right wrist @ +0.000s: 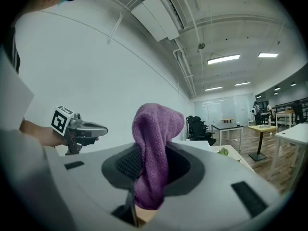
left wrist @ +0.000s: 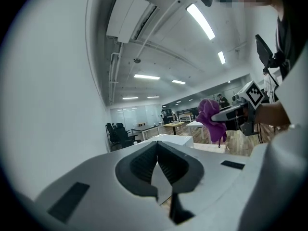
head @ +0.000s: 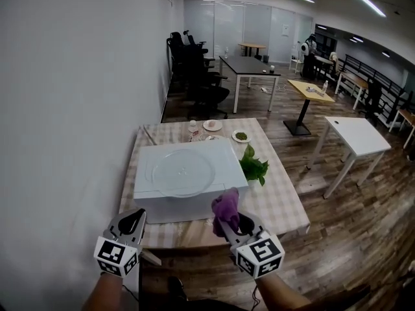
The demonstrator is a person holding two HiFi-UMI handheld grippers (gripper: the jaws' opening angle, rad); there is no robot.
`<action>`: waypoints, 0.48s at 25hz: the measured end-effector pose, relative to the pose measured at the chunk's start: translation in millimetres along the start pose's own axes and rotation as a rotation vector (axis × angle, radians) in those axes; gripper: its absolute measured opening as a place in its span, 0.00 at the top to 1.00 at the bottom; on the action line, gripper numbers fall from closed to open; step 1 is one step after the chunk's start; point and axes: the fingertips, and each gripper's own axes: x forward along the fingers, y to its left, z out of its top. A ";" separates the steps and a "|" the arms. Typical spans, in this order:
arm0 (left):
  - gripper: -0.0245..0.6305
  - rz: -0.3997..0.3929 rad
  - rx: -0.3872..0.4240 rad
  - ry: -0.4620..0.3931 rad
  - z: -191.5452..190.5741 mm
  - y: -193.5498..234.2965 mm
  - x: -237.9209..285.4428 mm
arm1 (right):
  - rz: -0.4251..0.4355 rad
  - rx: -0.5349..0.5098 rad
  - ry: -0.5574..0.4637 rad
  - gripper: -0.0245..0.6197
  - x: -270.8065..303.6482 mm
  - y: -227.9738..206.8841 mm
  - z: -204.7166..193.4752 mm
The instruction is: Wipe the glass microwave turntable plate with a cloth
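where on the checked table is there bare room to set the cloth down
The right side of the table, between the plant and the near right corner, is bare. Left of the white box only a narrow strip shows. The far edge is crowded with dishes and a bottle.

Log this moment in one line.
right tool: shut on purple cloth | left tool: shut, empty | round glass turntable plate: on white box, untouched

Green plant (head: pixel 253 167) near a small dish (head: pixel 241 136); black chairs (head: pixel 194 70) beyond.
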 end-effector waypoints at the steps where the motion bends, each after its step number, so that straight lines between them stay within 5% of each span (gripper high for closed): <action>1: 0.95 -0.008 0.005 0.015 -2.3 8.4 6.0 | -0.007 -0.004 0.002 0.78 6.8 -0.7 2.9; 7: 0.95 -0.053 -0.083 0.106 -20.5 60.6 50.0 | -0.047 -0.035 0.009 0.78 48.8 -11.4 17.0; 12: 0.95 -0.080 -0.048 0.170 -33.1 89.2 88.2 | -0.084 -0.058 0.017 0.78 79.9 -24.0 22.2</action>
